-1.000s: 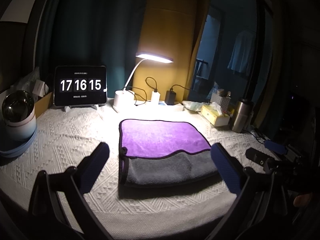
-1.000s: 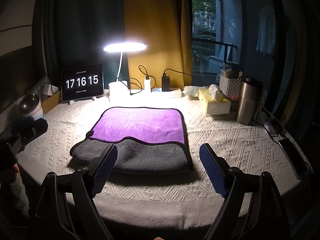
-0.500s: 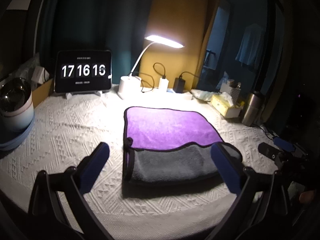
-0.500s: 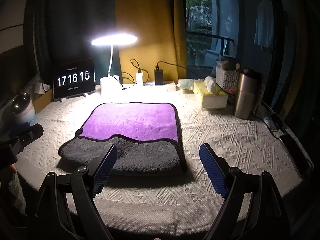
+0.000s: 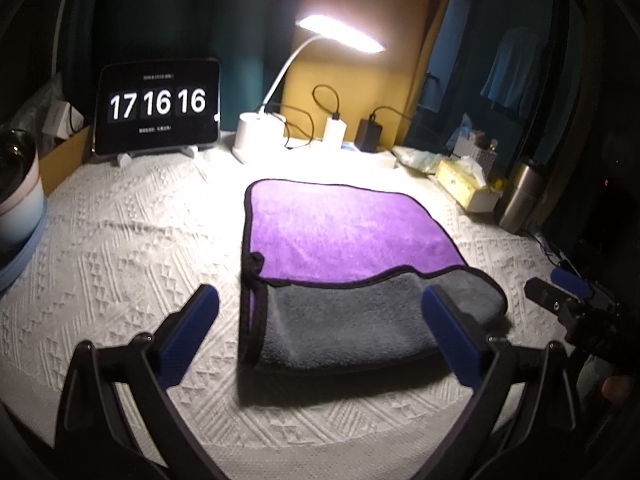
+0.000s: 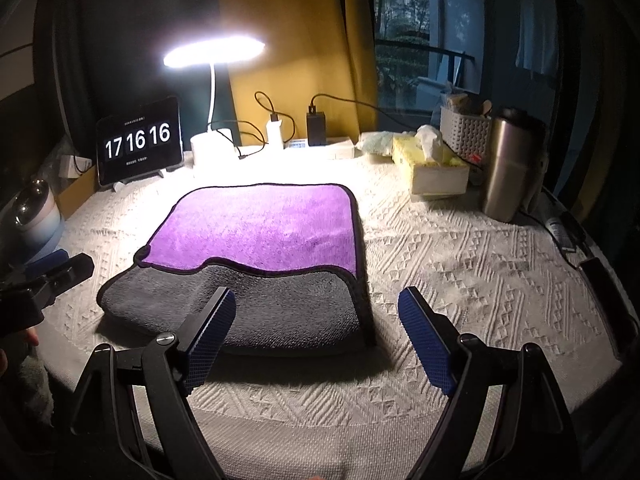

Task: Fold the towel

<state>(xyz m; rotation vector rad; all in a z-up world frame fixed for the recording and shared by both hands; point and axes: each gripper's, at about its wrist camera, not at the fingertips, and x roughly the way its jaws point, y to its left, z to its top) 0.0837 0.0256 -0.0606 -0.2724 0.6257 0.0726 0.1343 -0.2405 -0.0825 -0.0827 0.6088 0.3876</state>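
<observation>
A towel, purple on one face and grey on the other with a black border, lies on the white textured tablecloth [image 5: 120, 240]; it shows in the left wrist view [image 5: 344, 236] and the right wrist view [image 6: 264, 232]. Its near part is folded over, grey side up [image 6: 280, 304]. My left gripper [image 5: 320, 332] is open and empty, hovering above the towel's near left edge. My right gripper [image 6: 316, 332] is open and empty, above the towel's near right corner. Each gripper shows at the edge of the other's view: the right one [image 5: 568, 300] and the left one [image 6: 52, 280].
At the back stand a tablet clock [image 6: 138, 140], a lit desk lamp [image 6: 212, 142], chargers [image 6: 316, 126], a tissue box [image 6: 432, 168], a white basket [image 6: 464, 132] and a steel tumbler [image 6: 508, 164]. A pale round pot [image 5: 16, 192] sits at the far left. The table's front edge is close below the grippers.
Both grippers have moved forward and lower toward the towel, staying open. The towel has not moved. The clock went from 17:16:15 to 17:16:16.
</observation>
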